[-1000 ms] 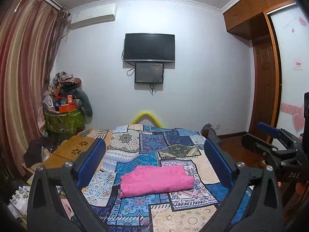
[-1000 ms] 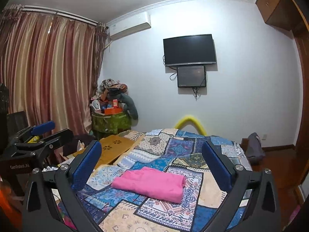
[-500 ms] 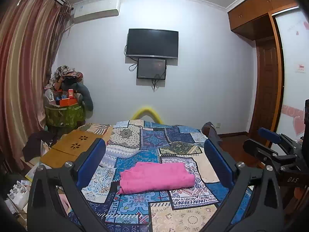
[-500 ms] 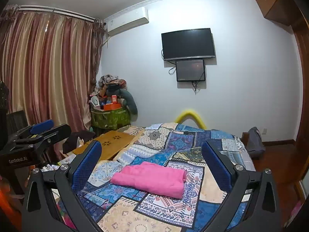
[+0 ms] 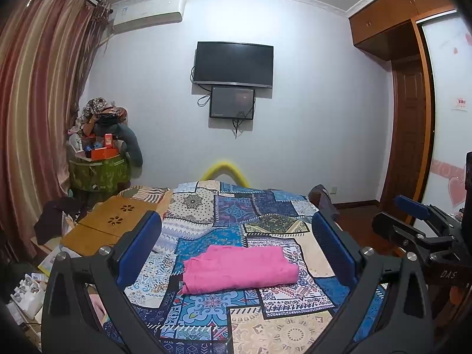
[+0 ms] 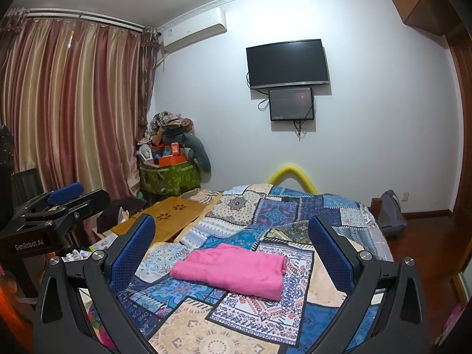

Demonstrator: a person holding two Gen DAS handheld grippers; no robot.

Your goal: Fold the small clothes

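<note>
I have my left gripper (image 5: pixel 236 246) and my right gripper (image 6: pixel 231 243) both raised in the air side by side, level and pointing forward, jaws spread wide with nothing between the blue pads (image 5: pixel 138 247), the right one just beside the left.
</note>
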